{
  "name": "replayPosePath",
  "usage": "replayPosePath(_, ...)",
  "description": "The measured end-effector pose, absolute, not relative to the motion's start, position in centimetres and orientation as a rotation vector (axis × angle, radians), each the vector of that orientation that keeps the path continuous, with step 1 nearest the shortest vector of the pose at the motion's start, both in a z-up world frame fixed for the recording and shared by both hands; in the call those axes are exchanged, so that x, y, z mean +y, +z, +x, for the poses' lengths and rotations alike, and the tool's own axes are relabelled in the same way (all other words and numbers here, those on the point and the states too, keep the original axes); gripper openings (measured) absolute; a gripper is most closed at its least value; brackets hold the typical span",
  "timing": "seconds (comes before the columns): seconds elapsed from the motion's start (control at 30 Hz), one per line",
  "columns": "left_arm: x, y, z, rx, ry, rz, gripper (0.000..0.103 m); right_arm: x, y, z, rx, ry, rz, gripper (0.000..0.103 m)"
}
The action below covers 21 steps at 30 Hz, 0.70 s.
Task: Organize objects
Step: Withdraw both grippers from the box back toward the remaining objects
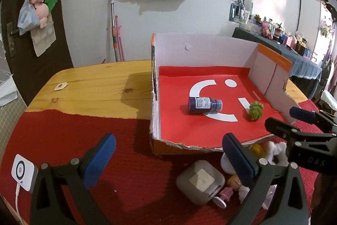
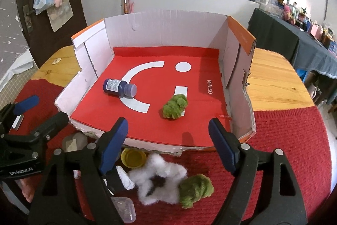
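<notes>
our left tongs hang spread and empty near the grey case; a careless close there could knock the small doll aside. the blue bottle lies on its side in the box and may roll if bumped. our right tongs, also spread and empty, hover over the white fluff touching a green tuft; we might snag both.
</notes>
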<state>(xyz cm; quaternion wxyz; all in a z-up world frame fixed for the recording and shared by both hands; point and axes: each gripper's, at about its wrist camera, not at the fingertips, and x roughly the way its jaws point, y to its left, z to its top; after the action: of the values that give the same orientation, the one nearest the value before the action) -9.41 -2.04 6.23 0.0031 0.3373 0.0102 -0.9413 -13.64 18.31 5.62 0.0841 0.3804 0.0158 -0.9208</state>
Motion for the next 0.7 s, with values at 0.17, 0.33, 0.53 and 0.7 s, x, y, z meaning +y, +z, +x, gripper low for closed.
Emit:
replayPosePath(0.17, -2.42, 5.87, -9.14, 0.07, -2.948, 1.059, 0.103, 18.02, 5.64, -13.35, 0.061, -2.758, 1.124, 0.083)
replayPosePath(0.33, -2.45, 5.71, -8.94, 0.073, -2.949, 1.065, 0.103, 18.12, 5.66, -13.14, 0.051, -2.771, 1.115, 0.086)
replayPosePath(0.53, -2.28, 5.58, -8.78, 0.07, -2.948, 1.072, 0.103, 18.09, 5.64, -13.04, 0.047, -2.777, 1.109, 0.086)
replayPosePath(0.7, -1.94, 5.98, -8.51, 0.065, -2.956, 1.076, 0.103, 18.39, 5.87, -12.69, 0.018, -2.776, 1.096, 0.086)
